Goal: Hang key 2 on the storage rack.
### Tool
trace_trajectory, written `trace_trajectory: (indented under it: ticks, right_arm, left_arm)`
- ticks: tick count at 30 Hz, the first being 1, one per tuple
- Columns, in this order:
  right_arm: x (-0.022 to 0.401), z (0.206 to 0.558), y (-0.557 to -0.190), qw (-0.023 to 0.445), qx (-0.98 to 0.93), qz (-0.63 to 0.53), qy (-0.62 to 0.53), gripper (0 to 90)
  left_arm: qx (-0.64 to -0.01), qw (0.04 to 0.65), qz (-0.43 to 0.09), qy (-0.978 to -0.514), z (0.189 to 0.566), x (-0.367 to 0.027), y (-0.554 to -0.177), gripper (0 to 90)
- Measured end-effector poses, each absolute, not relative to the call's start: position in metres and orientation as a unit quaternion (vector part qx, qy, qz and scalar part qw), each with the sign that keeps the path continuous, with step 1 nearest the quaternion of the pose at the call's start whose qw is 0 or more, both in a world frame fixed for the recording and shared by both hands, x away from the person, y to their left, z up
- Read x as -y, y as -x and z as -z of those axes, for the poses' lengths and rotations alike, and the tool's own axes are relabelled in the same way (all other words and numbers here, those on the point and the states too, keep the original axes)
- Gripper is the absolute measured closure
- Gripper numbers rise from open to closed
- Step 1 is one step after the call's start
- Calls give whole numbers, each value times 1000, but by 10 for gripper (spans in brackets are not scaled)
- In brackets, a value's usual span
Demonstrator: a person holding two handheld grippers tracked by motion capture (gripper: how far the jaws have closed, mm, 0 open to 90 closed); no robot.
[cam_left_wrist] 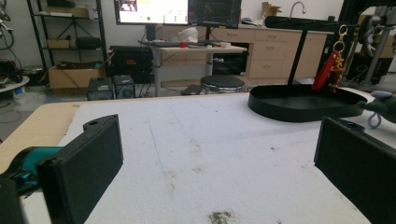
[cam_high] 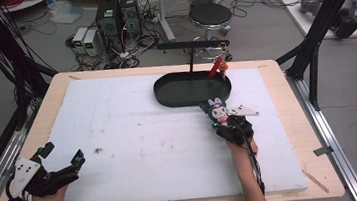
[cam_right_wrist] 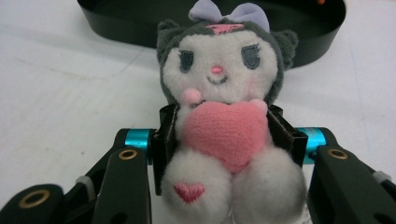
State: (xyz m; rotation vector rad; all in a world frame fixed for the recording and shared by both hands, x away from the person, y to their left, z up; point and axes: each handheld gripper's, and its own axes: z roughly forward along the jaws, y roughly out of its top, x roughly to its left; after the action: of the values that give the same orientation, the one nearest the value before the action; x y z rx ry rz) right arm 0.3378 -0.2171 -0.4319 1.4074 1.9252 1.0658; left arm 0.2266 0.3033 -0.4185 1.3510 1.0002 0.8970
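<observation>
- The plush toy [cam_right_wrist: 224, 126] is a small soft doll w/ a white fuzzy face, dark grey hood w/ ears, and a pale purple bow on top.
- It has grey eyes, a tiny pink nose, a small smile & pink cheeks.
- It hugs a big pink heart, fluffy like a towel. One round white foot has a little pink heart on it.
- The feet look like puffy balls, very soft.
- The right claw [cam_right_wrist: 226, 140] is clenched on the toy: the black pads squeeze its body from both sides, at the heart.
- The claw is hard black plastic w/ shiny blue metal bits & gold rings at the joints.
- In the high view the toy [cam_high: 217, 110] sits in the right claw [cam_high: 220, 116] over the white surface [cam_high: 135, 135], just in front of the black tray [cam_high: 165, 89].
- The tray is oval, smooth, dark, w/ a low rim. A thin black stand rises behind it, & a red charm [cam_high: 216, 68] hangs from the stand's bar.
- The surface is a flat white sheet, a bit rough, w/ small dark specks, on a light wood board.
- The left claw [cam_left_wrist: 219, 163] is released: flat black pads stand wide apart, nothing btwn them. It rests low near the front left corner [cam_high: 62, 165], well apart from the toy.
</observation>
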Motion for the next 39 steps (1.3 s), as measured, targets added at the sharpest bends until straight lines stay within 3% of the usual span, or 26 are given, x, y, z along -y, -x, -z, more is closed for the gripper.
trace_trajectory:
  ticks: [26,39]
  right_arm:
    - [223,385,-313,367,-632,-520,-442,522]
    - [215,358,-318,379,-606,-562,-416,522]
  left_arm:
    - [-421,579,-383,-583,420,-300,-227,17]
    - [-422,580,-382,-582,420,-301,-227,17]
